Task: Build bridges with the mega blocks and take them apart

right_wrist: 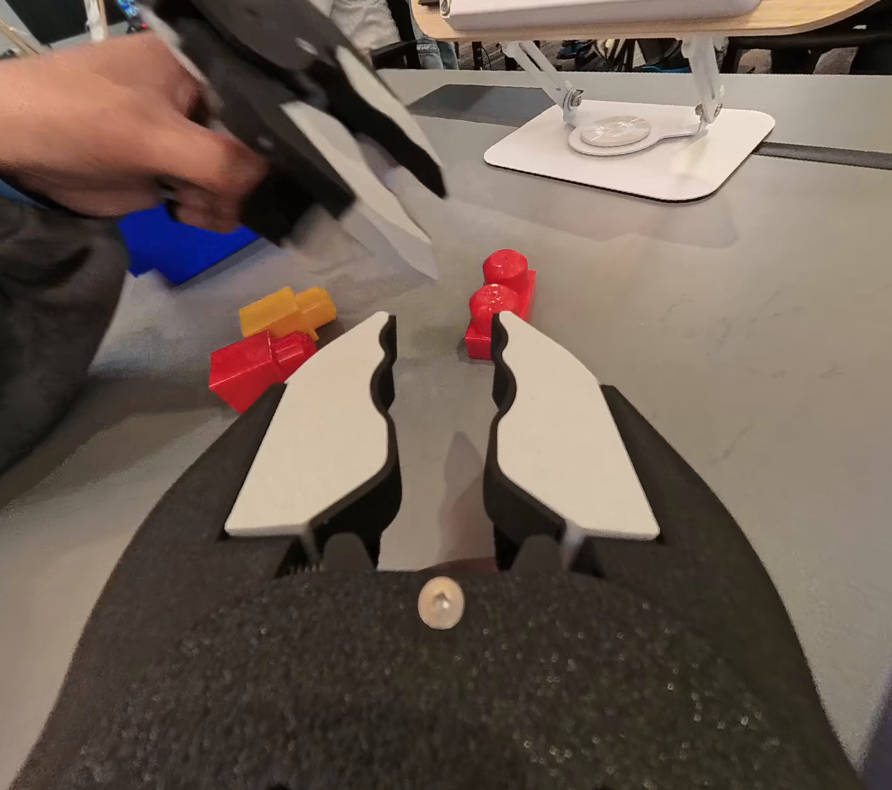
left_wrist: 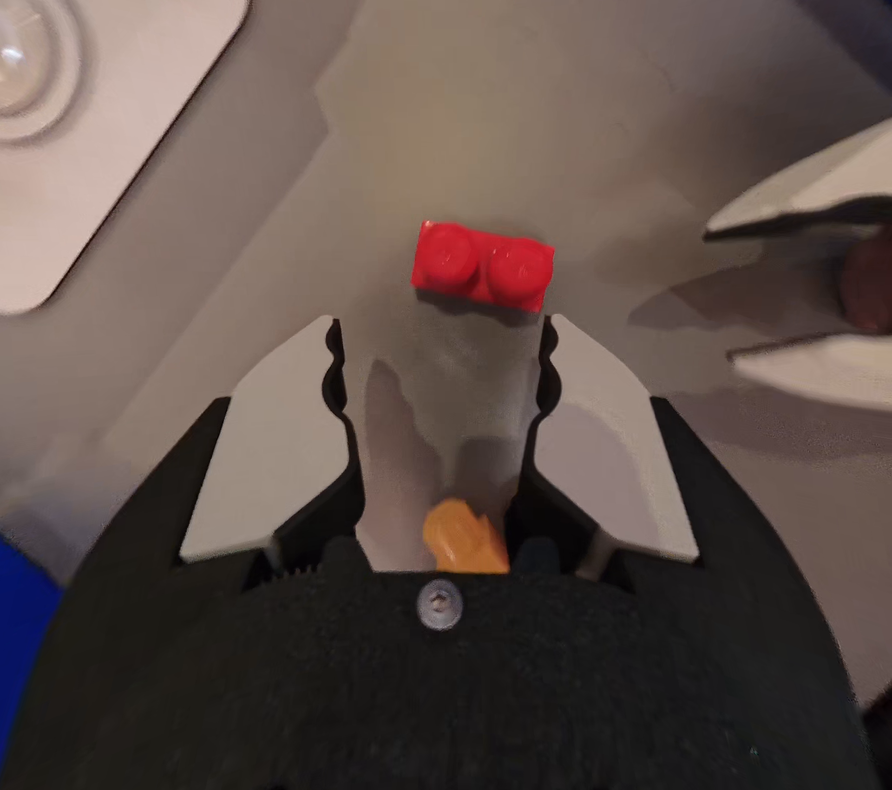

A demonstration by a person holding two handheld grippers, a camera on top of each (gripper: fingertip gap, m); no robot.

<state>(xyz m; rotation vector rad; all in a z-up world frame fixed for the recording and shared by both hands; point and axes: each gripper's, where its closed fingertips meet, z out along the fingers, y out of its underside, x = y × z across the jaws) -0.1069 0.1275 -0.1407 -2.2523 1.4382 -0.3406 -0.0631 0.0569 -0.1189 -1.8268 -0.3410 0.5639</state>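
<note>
Red two-stud block (left_wrist: 482, 267) loose on grey table (left_wrist: 482, 91), seemingly uncontained.

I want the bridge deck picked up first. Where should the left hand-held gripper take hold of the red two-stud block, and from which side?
Grip the red two-stud block across its narrow width, on the flat long side walls below the studs, coming from above. It lies flat on the table, studs up and apart from other blocks. The left hand-held gripper is open; it probably needs turning, since its gap now spans the block's length.
</note>
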